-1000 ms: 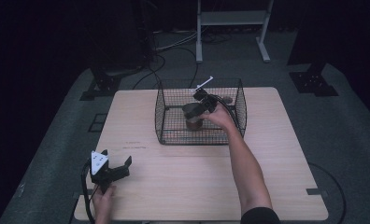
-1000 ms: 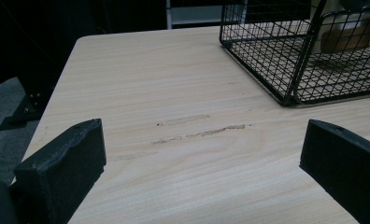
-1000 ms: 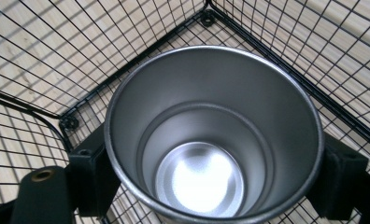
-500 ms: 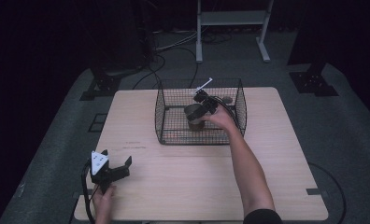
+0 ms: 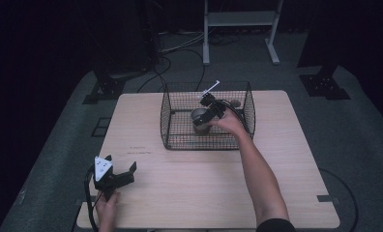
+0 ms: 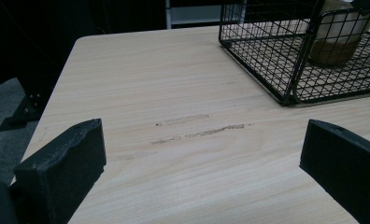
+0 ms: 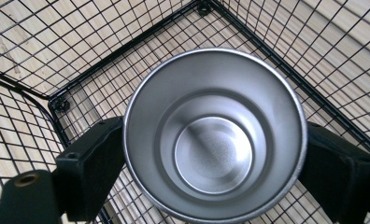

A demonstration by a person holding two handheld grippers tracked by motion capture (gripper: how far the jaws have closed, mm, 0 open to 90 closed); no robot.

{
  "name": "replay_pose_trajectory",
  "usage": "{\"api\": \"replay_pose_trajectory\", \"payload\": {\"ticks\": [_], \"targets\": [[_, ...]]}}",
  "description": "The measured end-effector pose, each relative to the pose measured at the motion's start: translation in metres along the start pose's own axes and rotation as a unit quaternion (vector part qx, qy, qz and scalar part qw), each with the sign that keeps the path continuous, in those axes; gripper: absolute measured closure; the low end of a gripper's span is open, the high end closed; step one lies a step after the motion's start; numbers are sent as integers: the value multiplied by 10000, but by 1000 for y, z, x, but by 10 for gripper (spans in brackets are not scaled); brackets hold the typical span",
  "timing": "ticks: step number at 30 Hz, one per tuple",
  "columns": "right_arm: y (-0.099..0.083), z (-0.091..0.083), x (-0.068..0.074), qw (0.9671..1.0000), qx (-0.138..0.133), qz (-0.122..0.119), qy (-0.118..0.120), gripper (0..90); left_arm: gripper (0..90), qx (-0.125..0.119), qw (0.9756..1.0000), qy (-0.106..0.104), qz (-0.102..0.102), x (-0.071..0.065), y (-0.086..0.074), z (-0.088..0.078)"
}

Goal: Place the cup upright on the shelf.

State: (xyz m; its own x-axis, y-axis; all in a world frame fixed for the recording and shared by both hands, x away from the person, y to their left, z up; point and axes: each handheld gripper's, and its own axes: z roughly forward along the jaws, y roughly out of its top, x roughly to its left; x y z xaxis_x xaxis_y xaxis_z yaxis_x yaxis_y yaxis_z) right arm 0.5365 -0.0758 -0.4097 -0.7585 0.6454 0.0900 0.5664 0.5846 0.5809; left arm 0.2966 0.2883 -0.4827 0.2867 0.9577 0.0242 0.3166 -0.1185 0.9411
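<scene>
Dark grey carpet surrounds a pale wood bench (image 5: pixel 189 193), with black stands, loose cables and a white metal frame (image 5: pixel 240 19) in the shadowed room behind. Faint scuff marks (image 6: pixel 199 133) streak the bench top in the left gripper view. A black wire basket (image 5: pixel 168 121) stands on the far middle of the bench.

Inside the basket stands a steel cup (image 5: pixel 199 117), upright with its open mouth up. The right gripper (image 5: pixel 210 112) reaches down into the basket from the person's outstretched right arm, and in the right gripper view its two black jaws sit on either side of the cup (image 7: pixel 216 135), against its wall just below the rim, so it grasps the cup. Basket mesh and the bench show beneath the cup; I cannot tell whether the cup's foot rests on the mesh or hangs just above it.

The left gripper (image 5: pixel 116 175) rests at the near left corner of the bench, held by the left hand (image 5: pixel 106 210), its jaws spread wide with nothing between them, well apart from the basket (image 6: pixel 309 51).

Compared with a second ago, the right gripper and cup have shifted slightly within the basket, while the left gripper lies where it was.
</scene>
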Motion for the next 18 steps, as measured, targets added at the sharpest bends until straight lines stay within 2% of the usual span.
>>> {"api": "replay_pose_trajectory", "payload": {"ticks": [3,18], "targets": [[0,-3,0,10000,-59,-29,-26,121,0,0,10000,1,-2,0,0,0],[-1,-15,-4,9996,-259,135,-66,93,0,16,10000,10,-1,-1,0,1]]}}
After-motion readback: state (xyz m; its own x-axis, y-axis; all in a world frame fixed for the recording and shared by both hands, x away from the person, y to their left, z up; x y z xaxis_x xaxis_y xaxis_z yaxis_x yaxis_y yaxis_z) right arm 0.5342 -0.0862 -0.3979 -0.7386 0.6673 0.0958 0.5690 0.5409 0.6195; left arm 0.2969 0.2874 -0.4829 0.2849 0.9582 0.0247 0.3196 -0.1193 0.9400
